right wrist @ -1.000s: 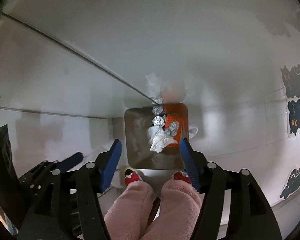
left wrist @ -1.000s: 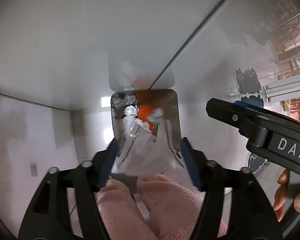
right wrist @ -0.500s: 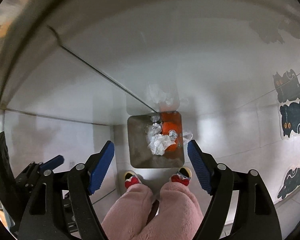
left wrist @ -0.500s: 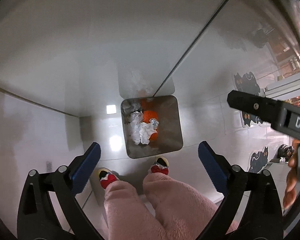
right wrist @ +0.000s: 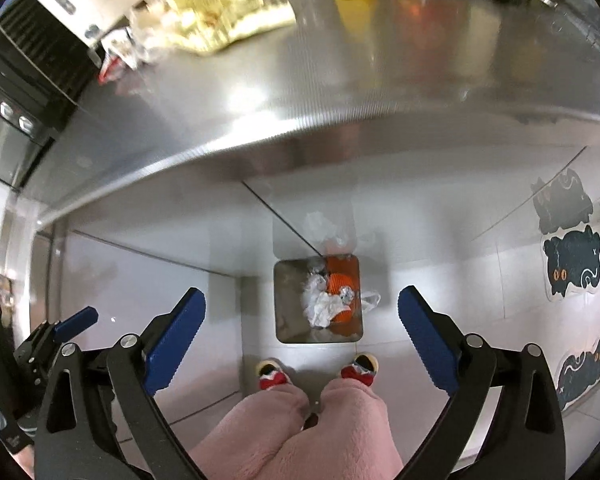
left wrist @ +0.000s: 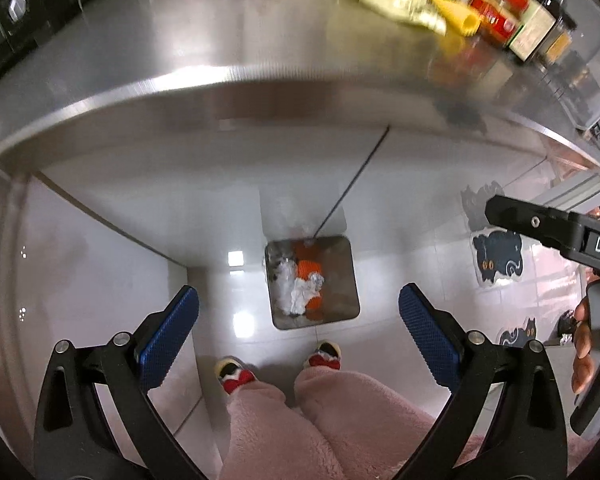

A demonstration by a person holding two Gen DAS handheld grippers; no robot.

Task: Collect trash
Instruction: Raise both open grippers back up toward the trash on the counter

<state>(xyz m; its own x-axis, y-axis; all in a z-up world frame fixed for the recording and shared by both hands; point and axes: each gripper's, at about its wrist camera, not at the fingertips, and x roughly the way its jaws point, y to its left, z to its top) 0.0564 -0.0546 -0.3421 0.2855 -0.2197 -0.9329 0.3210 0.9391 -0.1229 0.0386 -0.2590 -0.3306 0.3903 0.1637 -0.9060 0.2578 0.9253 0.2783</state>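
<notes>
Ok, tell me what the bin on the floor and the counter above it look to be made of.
The bin: looks like brushed steel, going by its dull grey sheen and soft reflections inside; coated metal is possible. The counter: apparently stainless steel, brushed, with streaky highlights and blurred mirror images of the bottles on it.

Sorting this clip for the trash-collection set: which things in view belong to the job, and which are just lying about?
Job:
- metal bin on the floor, holding white crumpled plastic, orange item, foil ball
- wrappers on the steel counter
- left gripper and right gripper, both open, empty

Lying about:
- sauce bottles
- yellow cloth
- cat stickers
</notes>
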